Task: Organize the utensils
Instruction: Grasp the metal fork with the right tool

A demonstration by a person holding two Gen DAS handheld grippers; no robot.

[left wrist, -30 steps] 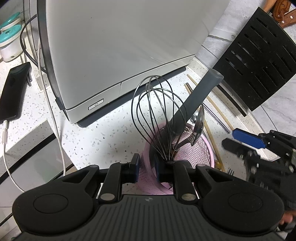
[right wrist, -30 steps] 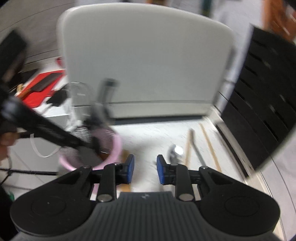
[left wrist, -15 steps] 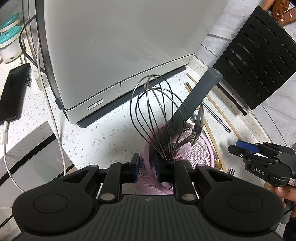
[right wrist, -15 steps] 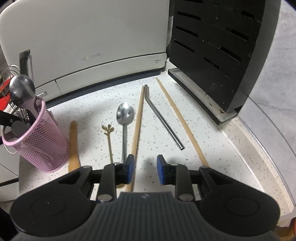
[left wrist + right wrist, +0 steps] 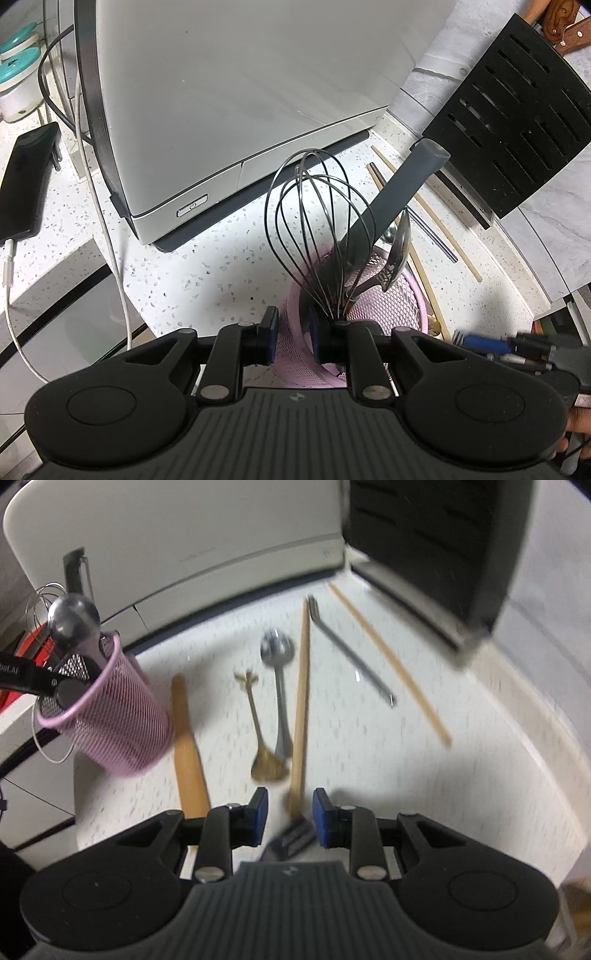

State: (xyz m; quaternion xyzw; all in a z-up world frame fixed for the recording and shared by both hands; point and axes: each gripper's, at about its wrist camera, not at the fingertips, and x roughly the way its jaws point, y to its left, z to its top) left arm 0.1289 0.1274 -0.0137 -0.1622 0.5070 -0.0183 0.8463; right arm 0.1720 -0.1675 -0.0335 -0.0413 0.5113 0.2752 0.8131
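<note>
Right jaws (image 5: 288,810), part-open and empty, have dropped to straddle a chopstick (image 5: 301,701) end on the desk (image 5: 461,794); left jaws (image 5: 291,338) stay clamped on the cup (image 5: 388,306) rim, steadying it for loading.

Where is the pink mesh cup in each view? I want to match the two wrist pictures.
Left wrist view: the pink mesh cup sits bottom centre, its rim clamped in the left tongs, whisk standing in it.
Right wrist view: the cup is at the left edge, tilted.
Shared landmark: the black slotted knife block, upper right in both.
</note>
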